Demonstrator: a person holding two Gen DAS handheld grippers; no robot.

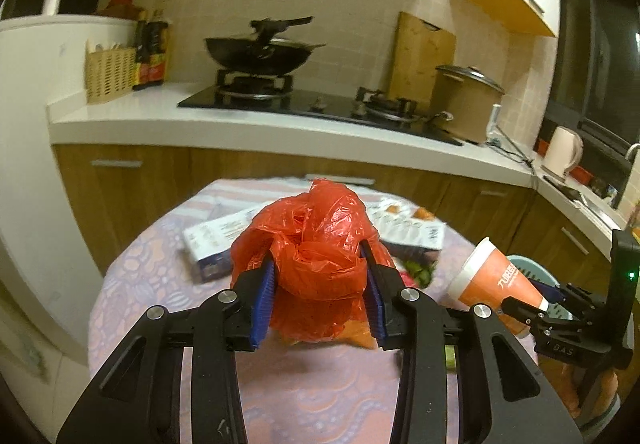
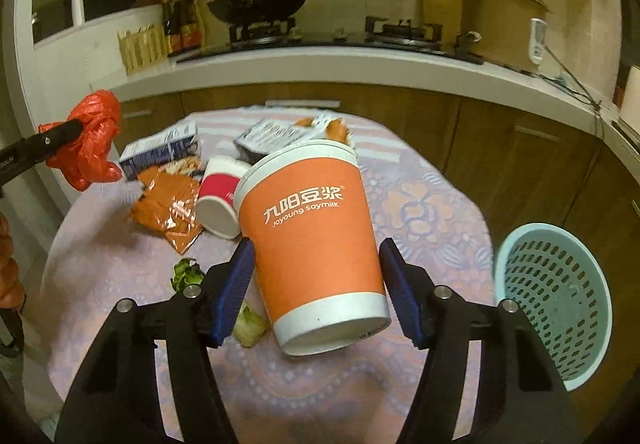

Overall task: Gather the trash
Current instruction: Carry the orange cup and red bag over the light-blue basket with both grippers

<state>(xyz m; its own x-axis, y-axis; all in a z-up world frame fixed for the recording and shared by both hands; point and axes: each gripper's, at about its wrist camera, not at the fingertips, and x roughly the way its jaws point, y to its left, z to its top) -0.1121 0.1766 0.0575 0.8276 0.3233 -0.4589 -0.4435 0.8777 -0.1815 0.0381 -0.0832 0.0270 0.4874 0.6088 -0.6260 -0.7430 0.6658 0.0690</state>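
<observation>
Setting: kitchen, round table (image 2: 420,203) with patterned cloth.
Left gripper (image 1: 320,284): clamps crumpled red plastic bag (image 1: 316,244).
Right gripper (image 2: 316,284): grips tilted orange paper cup (image 2: 312,228), white-rimmed.

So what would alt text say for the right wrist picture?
An orange soymilk cup sits tilted between the right gripper's blue pads above a round table strewn with wrappers, boxes and a second cup. A blue basket stands at the right; at far left the left gripper holds a red bag.
</observation>
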